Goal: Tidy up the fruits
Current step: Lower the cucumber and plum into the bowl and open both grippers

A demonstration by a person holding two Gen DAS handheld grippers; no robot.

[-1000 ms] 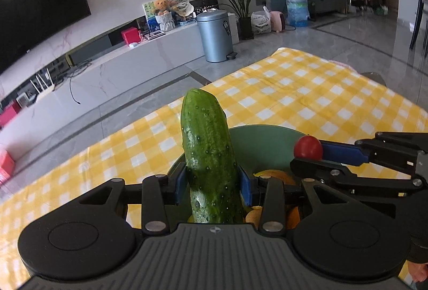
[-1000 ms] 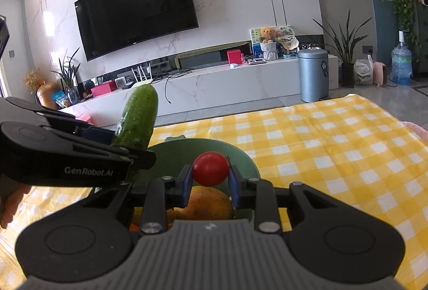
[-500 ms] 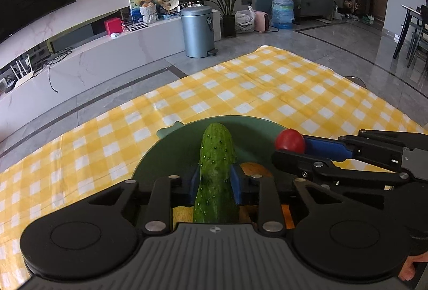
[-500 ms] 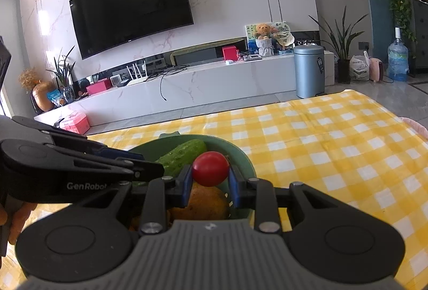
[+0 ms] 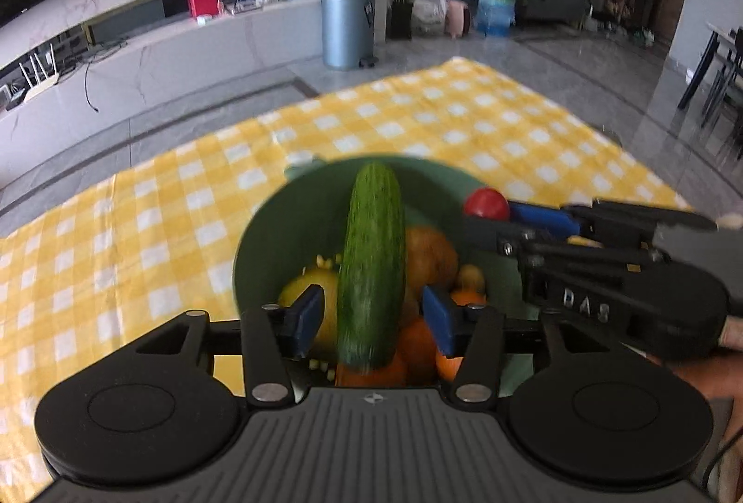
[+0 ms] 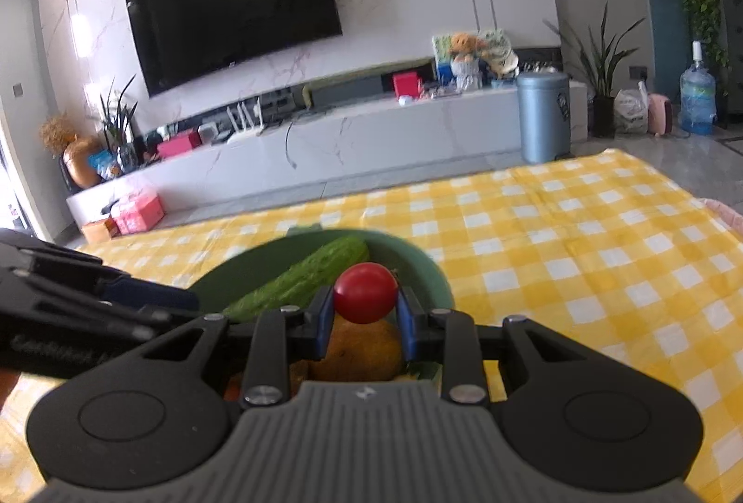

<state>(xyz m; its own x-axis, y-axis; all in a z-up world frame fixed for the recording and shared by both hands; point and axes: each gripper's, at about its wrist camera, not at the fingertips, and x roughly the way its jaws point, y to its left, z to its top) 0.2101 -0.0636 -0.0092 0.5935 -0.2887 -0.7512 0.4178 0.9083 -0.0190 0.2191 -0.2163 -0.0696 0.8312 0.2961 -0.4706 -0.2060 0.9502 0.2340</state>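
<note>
A green cucumber (image 5: 371, 261) lies in the green bowl (image 5: 260, 233) on top of oranges and other fruit (image 5: 429, 257). My left gripper (image 5: 371, 317) hovers over the bowl with its jaws opening; the blue pads stand clear of the cucumber on both sides. My right gripper (image 6: 364, 319) is shut on a small red tomato (image 6: 365, 292) just above the bowl (image 6: 436, 280). The cucumber (image 6: 302, 280) shows behind the tomato in the right wrist view. The tomato (image 5: 486, 203) and the right gripper's fingers (image 5: 548, 219) also appear at the right of the left wrist view.
The bowl stands on a yellow and white checked cloth (image 5: 441, 117) that covers the table. A person's hand (image 5: 710, 382) holds the right gripper at the lower right. Beyond the table are a grey floor, a white TV bench and a blue bin (image 6: 543, 115).
The cucumber went from upright in my left gripper to lying down in the bowl. The left jaws have parted from it. My right gripper kept still with the tomato.
</note>
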